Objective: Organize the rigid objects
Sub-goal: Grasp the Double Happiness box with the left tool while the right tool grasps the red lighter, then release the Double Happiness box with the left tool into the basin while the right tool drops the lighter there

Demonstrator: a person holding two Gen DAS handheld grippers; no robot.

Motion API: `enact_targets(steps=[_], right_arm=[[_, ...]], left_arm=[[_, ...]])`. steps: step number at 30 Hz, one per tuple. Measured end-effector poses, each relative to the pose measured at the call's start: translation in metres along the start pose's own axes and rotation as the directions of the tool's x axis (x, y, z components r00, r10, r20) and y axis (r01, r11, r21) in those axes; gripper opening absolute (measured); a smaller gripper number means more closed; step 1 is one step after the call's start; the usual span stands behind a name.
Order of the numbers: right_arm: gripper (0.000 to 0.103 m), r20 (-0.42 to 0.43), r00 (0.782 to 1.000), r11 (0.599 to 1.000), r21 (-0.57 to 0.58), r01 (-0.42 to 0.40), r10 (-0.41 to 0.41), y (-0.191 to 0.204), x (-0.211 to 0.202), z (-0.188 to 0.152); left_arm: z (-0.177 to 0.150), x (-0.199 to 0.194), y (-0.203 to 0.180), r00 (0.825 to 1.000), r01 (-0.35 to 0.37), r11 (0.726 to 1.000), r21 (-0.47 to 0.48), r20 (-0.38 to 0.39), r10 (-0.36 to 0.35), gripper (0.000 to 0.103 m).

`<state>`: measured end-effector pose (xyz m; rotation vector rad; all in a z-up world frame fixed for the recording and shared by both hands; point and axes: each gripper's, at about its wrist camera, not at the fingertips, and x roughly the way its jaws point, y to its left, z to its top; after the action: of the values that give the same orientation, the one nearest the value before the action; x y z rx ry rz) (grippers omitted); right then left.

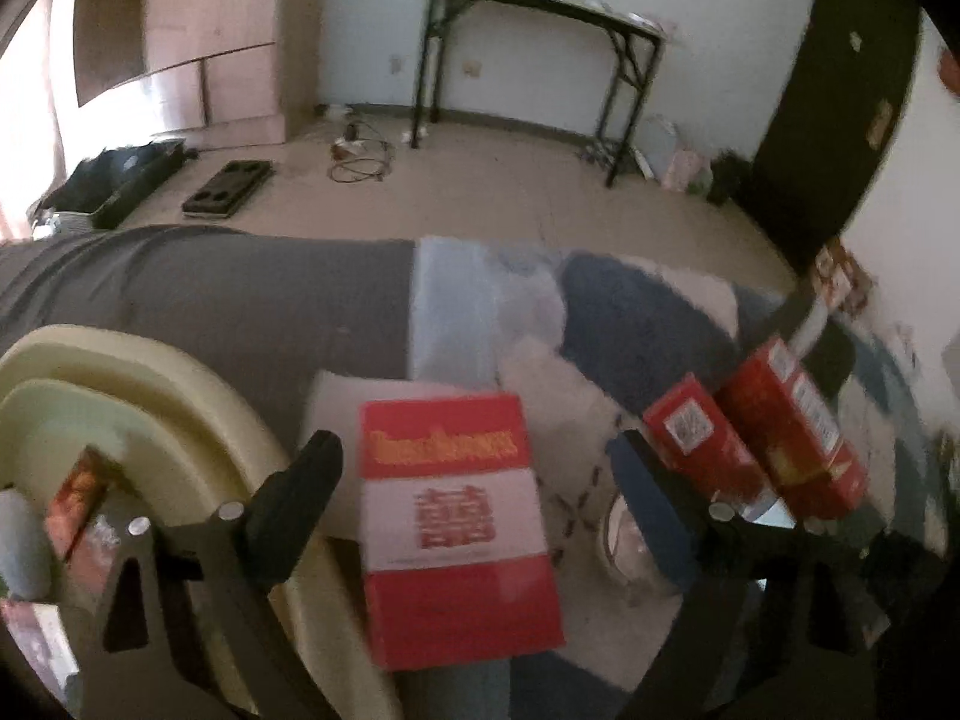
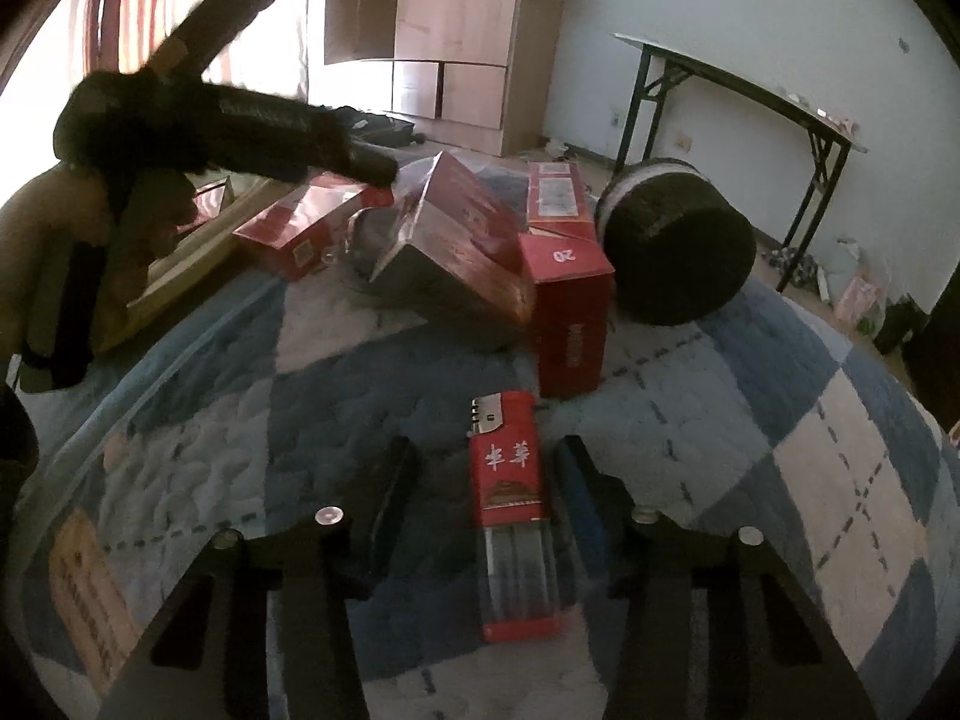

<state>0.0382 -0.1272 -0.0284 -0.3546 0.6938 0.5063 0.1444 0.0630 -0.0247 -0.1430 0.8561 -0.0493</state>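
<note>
In the left wrist view, my left gripper (image 1: 474, 468) is open around a red and white box (image 1: 459, 525) that lies between its fingers without touching them. A cream tray (image 1: 198, 414) with small items sits at the left. Two red boxes (image 1: 756, 444) lie at the right. In the right wrist view, my right gripper (image 2: 483, 474) is open around a red lighter (image 2: 510, 510) lying flat on the quilt. Beyond it lie several red boxes (image 2: 564, 294), a glass object (image 2: 366, 246) and a dark round container (image 2: 678, 246). The left gripper shows at the upper left (image 2: 240, 126).
The blue and white checked quilt (image 2: 780, 420) covers the bed, with a grey sheet (image 1: 240, 300) beside it. A folding table (image 1: 540, 6) stands at the far wall, a wooden cabinet (image 2: 456, 48) beside it. Cables and a dark tray lie on the floor.
</note>
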Motion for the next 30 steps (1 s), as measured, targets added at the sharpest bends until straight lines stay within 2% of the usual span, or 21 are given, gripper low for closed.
enact_targets(steps=[2, 5, 6, 12, 16, 21, 26, 30], right_arm=[[0.046, -0.002, 1.0, 1.0, -0.01, 0.006, -0.006, 0.003, 0.0, -0.001], [0.034, 0.001, 1.0, 1.0, -0.02, 0.001, -0.001, 0.004, 0.0, -0.002], [0.023, 0.007, 1.0, 1.0, -0.023, -0.005, 0.005, 0.005, -0.001, -0.002], [0.022, 0.024, 0.999, 0.999, -0.042, -0.024, 0.025, 0.007, -0.006, 0.0], [0.022, 0.066, 0.997, 0.999, -0.024, -0.03, 0.031, -0.001, -0.018, 0.001], [0.022, 0.132, 0.987, 0.995, 0.007, -0.099, 0.097, -0.011, -0.031, 0.004], [0.022, 0.152, 0.98, 0.991, 0.023, -0.133, 0.128, -0.01, -0.036, 0.002], [0.022, 0.177, 0.973, 0.987, 0.026, -0.158, 0.151, -0.006, -0.044, 0.004]], left_arm=[[-0.002, 0.007, -0.004, 1.0, -0.019, 1.0, 0.016, -0.012, 0.019, 0.082], [-0.003, 0.007, -0.004, 1.0, 0.014, 1.0, 0.012, -0.025, -0.014, 0.062], [-0.003, 0.006, -0.003, 1.0, 0.003, 1.0, 0.02, -0.022, -0.002, 0.059], [-0.004, -0.004, -0.002, 1.0, 0.026, 0.998, 0.058, -0.007, -0.026, 0.059], [0.006, -0.031, 0.001, 0.998, 0.028, 0.997, 0.066, 0.062, -0.033, 0.058], [0.018, -0.082, 0.022, 0.982, 0.034, 0.999, 0.042, 0.186, -0.042, 0.058], [0.018, -0.113, 0.057, 0.966, 0.077, 0.997, -0.021, 0.25, -0.07, 0.058], [0.01, -0.138, 0.077, 0.961, 0.031, 0.999, -0.04, 0.275, -0.019, 0.058]])
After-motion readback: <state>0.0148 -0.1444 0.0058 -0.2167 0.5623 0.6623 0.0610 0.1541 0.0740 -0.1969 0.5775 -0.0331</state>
